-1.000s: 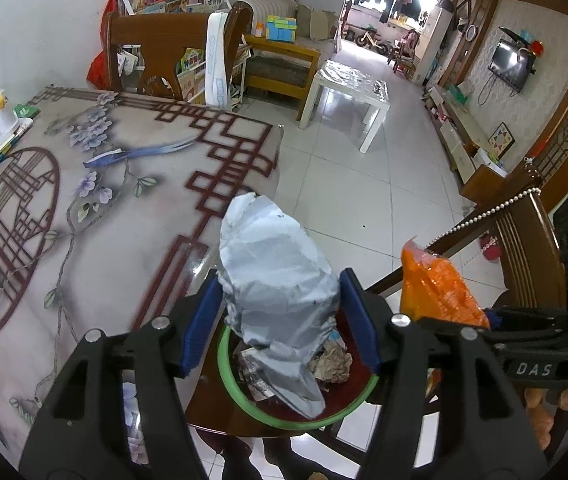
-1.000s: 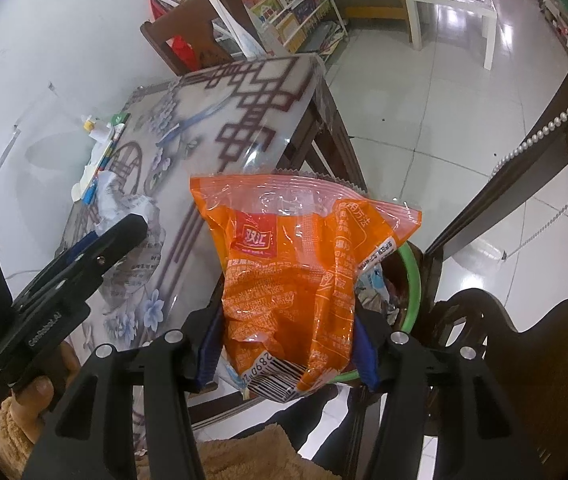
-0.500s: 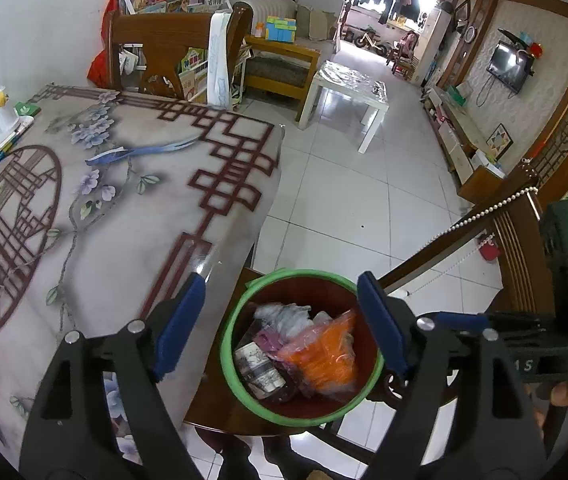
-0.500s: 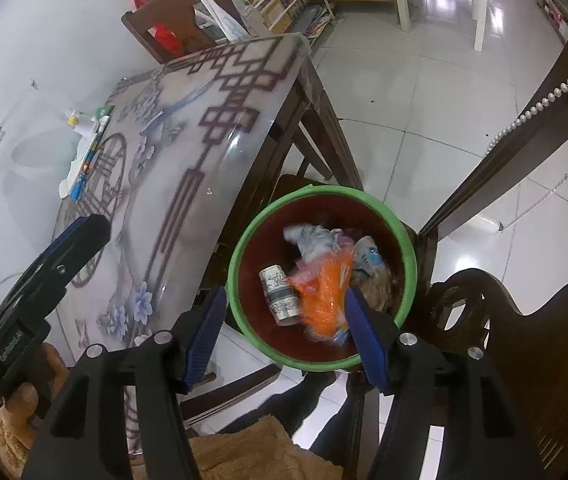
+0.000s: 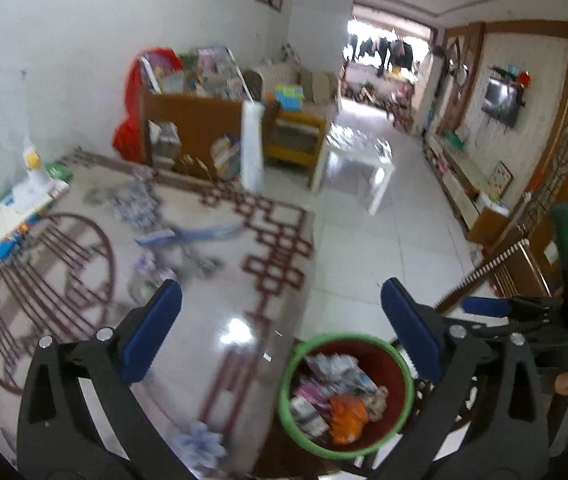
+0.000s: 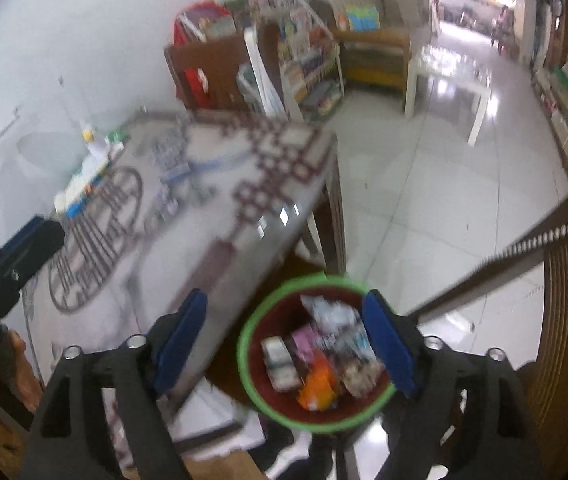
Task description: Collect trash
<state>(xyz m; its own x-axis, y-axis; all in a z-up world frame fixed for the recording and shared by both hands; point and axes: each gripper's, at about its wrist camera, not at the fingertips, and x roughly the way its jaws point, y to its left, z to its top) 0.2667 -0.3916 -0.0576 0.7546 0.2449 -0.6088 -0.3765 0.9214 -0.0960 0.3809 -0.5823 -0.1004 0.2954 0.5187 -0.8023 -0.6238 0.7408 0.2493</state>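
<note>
A dark red bin with a green rim (image 5: 284,396) stands on a wooden seat by the table's corner. Inside lie an orange snack bag (image 5: 347,416), a grey wrapper (image 5: 334,364) and other scraps. My left gripper (image 5: 281,285) hovers above the table edge and the bin, its jaws opening wide with nothing between them. In the right wrist view, the bin's rim (image 6: 244,360) sits below my right gripper (image 6: 285,295). Its jaws are opening too and hold nothing, and the orange bag (image 6: 318,384) lies in the bin. Both views are blurred.
The table (image 5: 212,320) wears a glossy patterned cloth. A bottle and boxes (image 5: 24,200) stand at its far left. A wooden chair back with a bead string (image 6: 544,240) rises on the right. A bookcase (image 5: 192,132) and a white side table (image 5: 360,160) stand on the tiled floor.
The left gripper let go of the grey wrapper and the right let go of the orange bag; both now lie in the bin. Both grippers rose and their jaws spread wider.
</note>
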